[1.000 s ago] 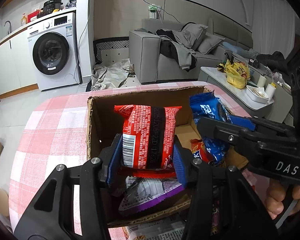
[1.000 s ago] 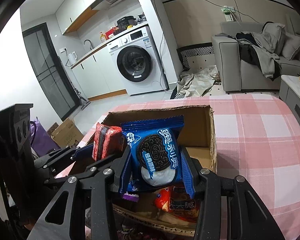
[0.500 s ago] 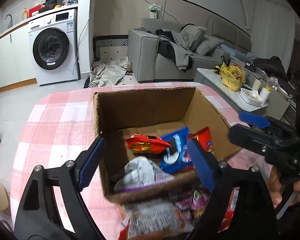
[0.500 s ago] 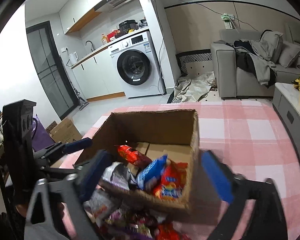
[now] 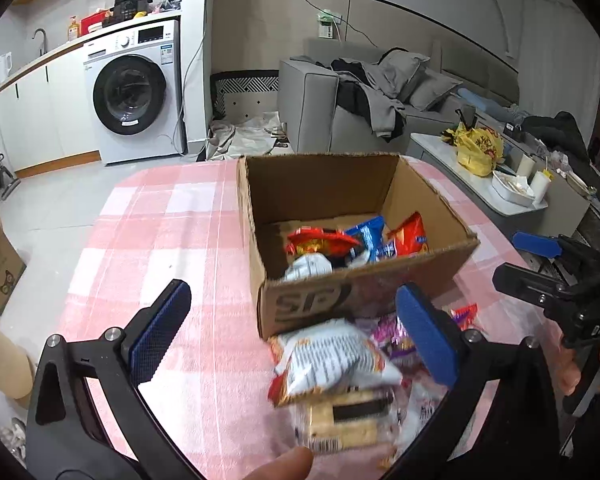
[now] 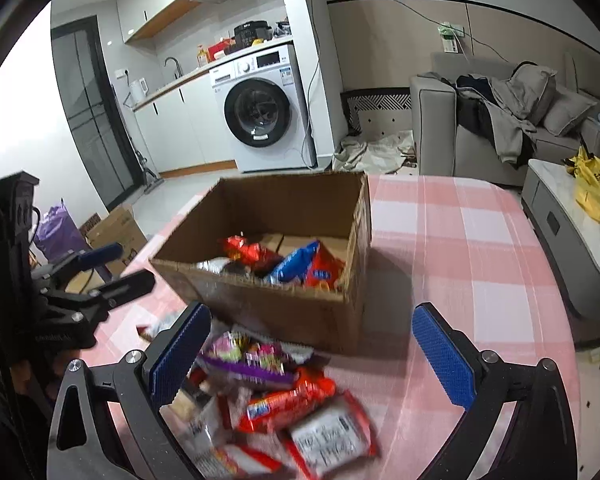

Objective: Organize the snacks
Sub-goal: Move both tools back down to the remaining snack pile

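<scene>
On the pink checked tablecloth (image 6: 460, 240), cardboard box (image 5: 312, 304) holding red, blue and white snack packets (image 5: 356, 240); more packets (image 6: 276, 400) heaped before it. Left gripper (image 5: 296, 332) just opened wide, nothing clamped; right gripper (image 6: 312, 356) likewise spread, empty.

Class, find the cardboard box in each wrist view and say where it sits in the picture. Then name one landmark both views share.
Left wrist view: the box sits centre, slightly right, just beyond the open left gripper.
Right wrist view: the box sits centre-left, beyond the open right gripper.
Shared landmark: the washing machine, behind the box and upper left of it in both views.
</scene>
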A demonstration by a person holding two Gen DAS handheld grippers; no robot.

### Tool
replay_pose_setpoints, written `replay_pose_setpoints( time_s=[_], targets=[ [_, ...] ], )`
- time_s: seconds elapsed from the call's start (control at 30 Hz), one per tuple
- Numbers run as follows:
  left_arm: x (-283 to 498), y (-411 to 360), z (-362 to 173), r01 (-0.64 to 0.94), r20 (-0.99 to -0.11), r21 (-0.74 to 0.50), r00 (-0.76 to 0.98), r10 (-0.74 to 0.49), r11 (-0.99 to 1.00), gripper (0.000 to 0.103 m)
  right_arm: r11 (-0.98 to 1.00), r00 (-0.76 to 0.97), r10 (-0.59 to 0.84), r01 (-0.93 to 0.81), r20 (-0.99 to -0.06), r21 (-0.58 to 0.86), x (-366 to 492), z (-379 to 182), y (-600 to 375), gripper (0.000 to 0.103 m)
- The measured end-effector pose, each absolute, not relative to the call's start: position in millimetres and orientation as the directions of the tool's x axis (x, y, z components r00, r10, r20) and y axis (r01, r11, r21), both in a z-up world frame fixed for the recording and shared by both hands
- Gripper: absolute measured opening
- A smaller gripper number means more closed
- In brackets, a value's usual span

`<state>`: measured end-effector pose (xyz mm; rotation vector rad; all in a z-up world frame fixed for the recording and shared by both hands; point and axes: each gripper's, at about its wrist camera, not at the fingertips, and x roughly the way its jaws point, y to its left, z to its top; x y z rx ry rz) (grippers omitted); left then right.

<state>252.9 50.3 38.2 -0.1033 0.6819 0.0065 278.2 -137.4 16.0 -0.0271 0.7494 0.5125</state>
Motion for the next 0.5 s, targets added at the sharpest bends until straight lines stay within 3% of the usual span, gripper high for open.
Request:
replay_pose_setpoints(
  time_s=[0.5],
  targets=[
    [212,53,0,-0.071,-0.702,-0.084,0.712,-0.008,0.994,0.102,0.902,0.569,0.377,-0.403,-0.730,0.152,245,-17,-163,0.103]
  ],
)
